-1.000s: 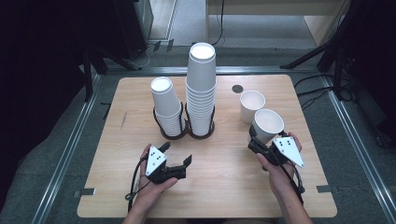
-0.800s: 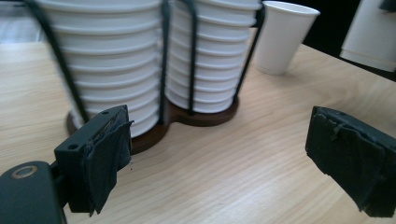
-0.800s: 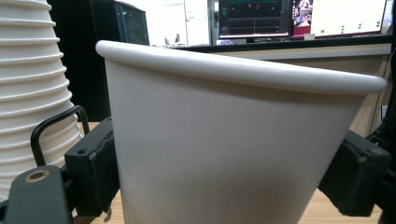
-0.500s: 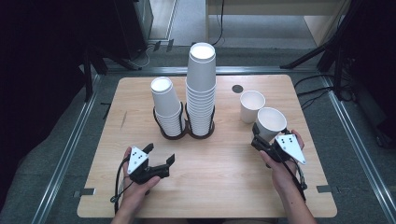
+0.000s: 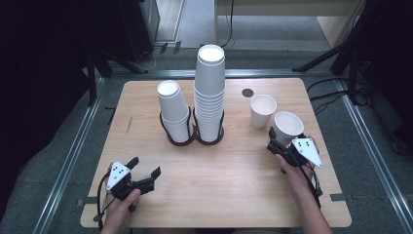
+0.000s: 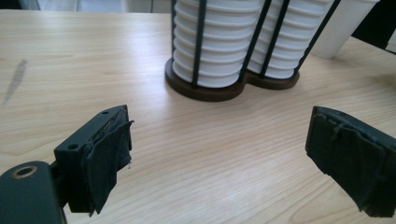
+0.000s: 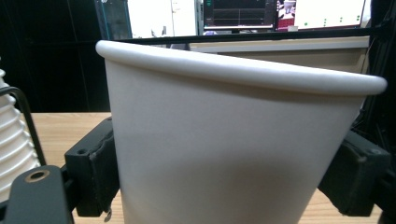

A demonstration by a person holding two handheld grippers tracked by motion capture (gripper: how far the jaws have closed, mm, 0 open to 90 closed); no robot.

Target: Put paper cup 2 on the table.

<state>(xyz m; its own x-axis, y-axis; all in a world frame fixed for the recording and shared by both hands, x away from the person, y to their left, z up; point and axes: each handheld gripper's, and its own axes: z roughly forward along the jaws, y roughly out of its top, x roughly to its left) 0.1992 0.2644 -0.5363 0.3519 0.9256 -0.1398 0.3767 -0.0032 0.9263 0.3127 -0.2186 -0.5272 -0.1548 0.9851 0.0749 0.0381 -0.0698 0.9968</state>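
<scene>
My right gripper (image 5: 275, 142) (image 7: 224, 179) is shut on a white paper cup (image 5: 287, 125) (image 7: 233, 135), which leans slightly between its black pads at the table's right side. My left gripper (image 5: 144, 167) (image 6: 219, 154) stands open low over the wood near the front left, with nothing between its fingers. It points at a black wire holder (image 5: 195, 140) (image 6: 224, 91) with a brown base. The holder carries a short cup stack (image 5: 171, 105) and a tall cup stack (image 5: 210, 87).
A second loose paper cup (image 5: 262, 111) stands upright just behind and left of the held one. A small dark disc (image 5: 248, 92) lies at the back of the wooden table (image 5: 234, 195). Dark floor and metal rails surround the table.
My left gripper has drawn back toward the front left corner and stayed open. The right gripper and its cup have shifted slightly to the right.
</scene>
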